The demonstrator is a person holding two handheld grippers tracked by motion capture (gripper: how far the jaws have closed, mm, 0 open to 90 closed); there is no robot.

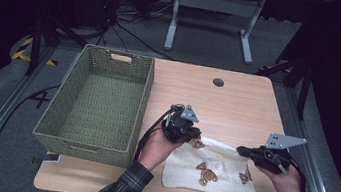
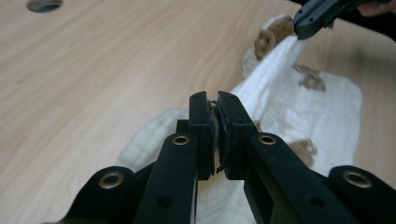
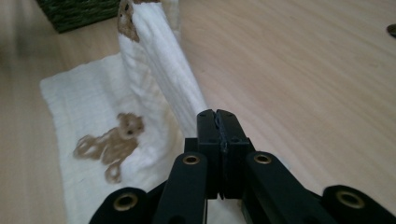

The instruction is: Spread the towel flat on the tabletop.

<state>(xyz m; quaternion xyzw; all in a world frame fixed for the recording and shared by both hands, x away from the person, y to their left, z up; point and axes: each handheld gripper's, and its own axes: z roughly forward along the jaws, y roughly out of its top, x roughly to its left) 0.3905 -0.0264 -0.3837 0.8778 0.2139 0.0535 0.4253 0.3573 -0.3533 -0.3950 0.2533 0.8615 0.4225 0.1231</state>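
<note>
both far corners of white towel (image 1: pixel 213 170) pinched, left hand-held gripper (image 1: pixel 192 138) and right hand-held gripper (image 1: pixel 241 150) clamped on it; near edge on surface (image 1: pixel 238 100). fold not done, basket (image 1: pixel 102 101) empty.

High view sits above my side, looking forward and down at the table (image 1: pixel 238 100); my two gripper views ride low, close up along my jaws; all three share the white cloth (image 1: pixel 220 176).
</note>
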